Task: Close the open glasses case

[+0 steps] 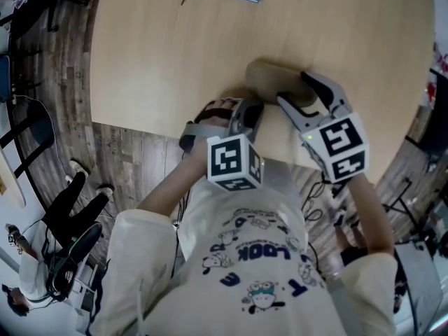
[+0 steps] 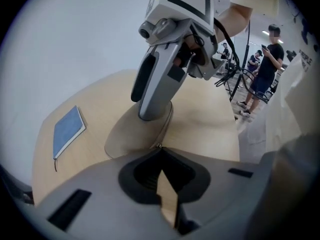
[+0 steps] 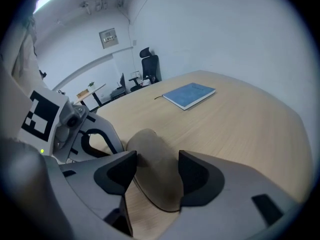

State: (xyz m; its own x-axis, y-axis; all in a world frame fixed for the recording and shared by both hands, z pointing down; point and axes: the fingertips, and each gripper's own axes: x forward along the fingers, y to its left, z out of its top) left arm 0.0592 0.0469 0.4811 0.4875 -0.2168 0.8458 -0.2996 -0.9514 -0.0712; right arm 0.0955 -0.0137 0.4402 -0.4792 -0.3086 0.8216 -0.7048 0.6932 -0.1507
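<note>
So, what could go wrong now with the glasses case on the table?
1. The right claw stands astride the glasses case with its jaws apart. An off-centre press could make the case slide on the bare table rather than shut fully.
2. The left claw is shut and sits close beside the case. A careless move there might knock the case toward the near table edge.

Looking In From Three Sides

From the head: steeply down onto the table (image 1: 175,61). From the left gripper (image 2: 160,153): low and close, facing across the glasses case (image 2: 125,136) at the right gripper (image 1: 294,89). From the right gripper: close above the case, facing the far wall. Shared by all three: case, blue notebook (image 3: 190,95).
</note>
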